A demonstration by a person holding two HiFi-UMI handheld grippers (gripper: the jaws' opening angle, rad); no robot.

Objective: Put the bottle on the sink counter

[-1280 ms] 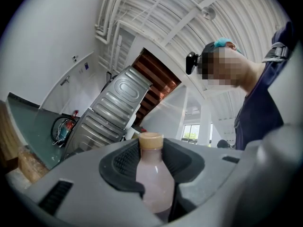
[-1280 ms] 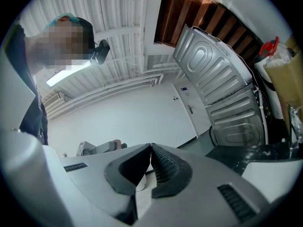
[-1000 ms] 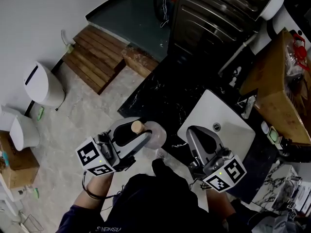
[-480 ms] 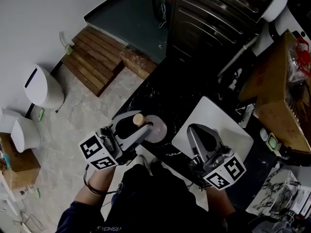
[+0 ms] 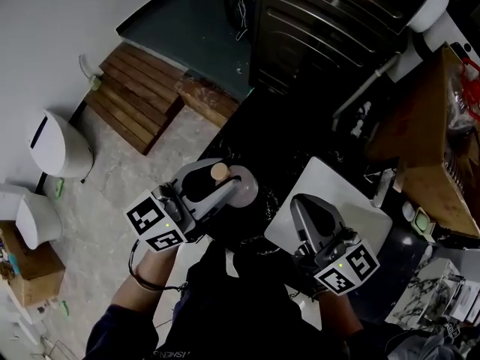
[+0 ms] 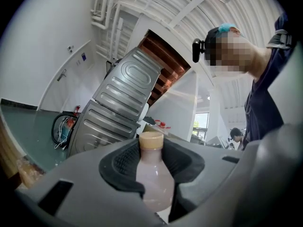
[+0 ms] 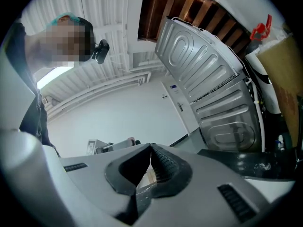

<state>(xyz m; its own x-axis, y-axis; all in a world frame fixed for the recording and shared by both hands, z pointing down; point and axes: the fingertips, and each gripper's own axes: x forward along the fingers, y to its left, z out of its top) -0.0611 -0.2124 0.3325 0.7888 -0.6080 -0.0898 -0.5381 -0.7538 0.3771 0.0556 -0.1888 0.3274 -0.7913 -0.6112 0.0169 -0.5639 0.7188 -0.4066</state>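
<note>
**Head view: bottle point(image 5: 241, 189) pinched in the left tool point(image 5: 214, 183) at the edge of the bench point(image 5: 277, 137)**

And the grip is on! The left tool has both dark pads clamped on the bottle just below its tan cap point(image 5: 220, 172). Left gripper view backs that up. The ribbed pads press in from either side on the neck and shoulder. The pale, milky body runs down between the jaws toward the camera, and the cap stands at 12 o'clock of the pads.

From above, the bottle sits over the near-left end of the black marbled bench, right where it gives way to the pale floor point(image 5: 112, 178). Whether its base touches the bench, I cannot tell.

Look to 3 o'clock of the bottle and there is the white sink point(image 5: 352, 201), set into that bench. The right tool point(image 5: 306, 205) hangs over the sink's near-left corner, at 4 o'clock of the bottle and apart from it. Right gripper view shows its jaws pressed together, tip to tip.

Around the action, a grey ribbed metal appliance point(image 5: 330, 21) stands behind the bench at 12 o'clock. A wooden slatted platform point(image 5: 139, 100) lies on the floor at 10 o'clock. A white bin point(image 5: 56, 137) stands at 9 o'clock.
</note>
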